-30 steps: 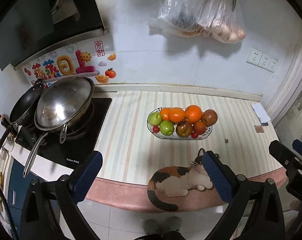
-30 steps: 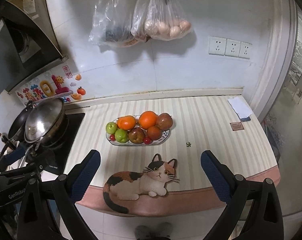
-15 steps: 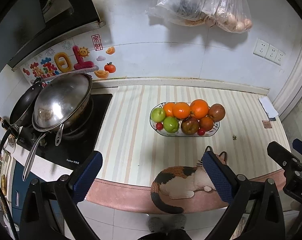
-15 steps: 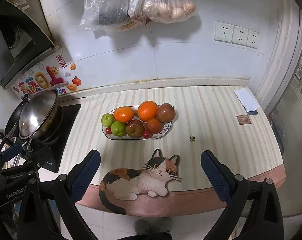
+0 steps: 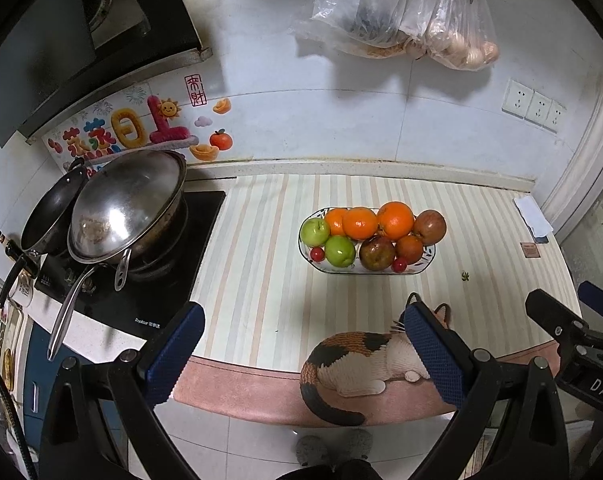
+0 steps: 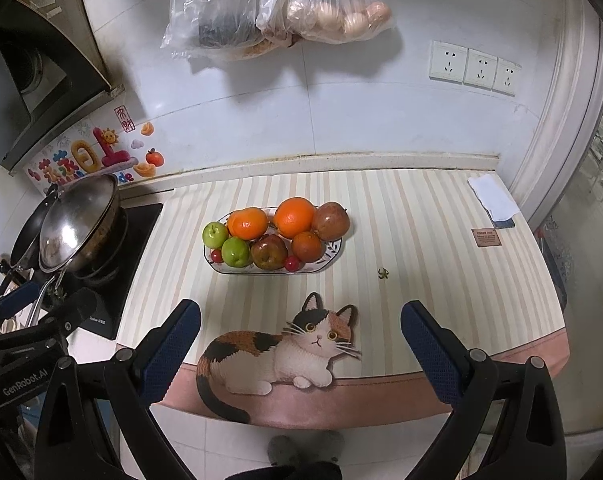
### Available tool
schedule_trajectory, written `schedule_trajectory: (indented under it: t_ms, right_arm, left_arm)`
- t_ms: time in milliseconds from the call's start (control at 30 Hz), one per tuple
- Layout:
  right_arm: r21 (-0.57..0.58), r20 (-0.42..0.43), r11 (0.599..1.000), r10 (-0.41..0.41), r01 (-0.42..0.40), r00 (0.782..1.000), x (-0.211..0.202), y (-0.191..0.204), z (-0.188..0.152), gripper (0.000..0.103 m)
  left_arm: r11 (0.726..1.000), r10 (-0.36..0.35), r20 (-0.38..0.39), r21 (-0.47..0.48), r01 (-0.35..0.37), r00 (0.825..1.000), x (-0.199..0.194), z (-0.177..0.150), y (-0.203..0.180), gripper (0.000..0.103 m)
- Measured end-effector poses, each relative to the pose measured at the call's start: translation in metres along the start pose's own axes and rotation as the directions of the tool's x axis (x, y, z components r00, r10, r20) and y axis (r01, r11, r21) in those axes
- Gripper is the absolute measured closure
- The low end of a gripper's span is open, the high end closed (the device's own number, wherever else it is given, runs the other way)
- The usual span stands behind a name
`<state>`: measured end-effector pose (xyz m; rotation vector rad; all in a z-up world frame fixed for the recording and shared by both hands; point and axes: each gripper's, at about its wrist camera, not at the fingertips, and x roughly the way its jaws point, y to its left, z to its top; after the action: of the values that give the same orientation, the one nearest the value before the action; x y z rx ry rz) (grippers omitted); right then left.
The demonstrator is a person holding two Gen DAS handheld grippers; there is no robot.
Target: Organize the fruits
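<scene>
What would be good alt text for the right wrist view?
An oval dish piled with oranges, apples and small red fruits sits on a striped counter. The open right gripper hovers near a cat picture; pans stand left.

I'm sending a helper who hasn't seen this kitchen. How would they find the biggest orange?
On the striped counter, right of the stove, sits an oval fruit dish. The biggest orange is in its back row, between a smaller orange and a reddish apple. It stands tallest in the pile.
</scene>
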<state>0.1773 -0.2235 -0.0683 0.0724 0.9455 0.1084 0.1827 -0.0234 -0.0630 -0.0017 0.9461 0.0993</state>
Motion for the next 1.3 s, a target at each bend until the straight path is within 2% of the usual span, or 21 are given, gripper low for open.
schedule_trajectory:
  t_ms: [1300]
  right_arm:
    - [-0.02,0.005,1.0,0.012,-0.012,1.0,-0.011,-0.005,0.005,0.001]
  left_arm:
    - [1.0,-0.004,0.014,0.007,0.004,1.0,-0.013,0.001,-0.002,0.001]
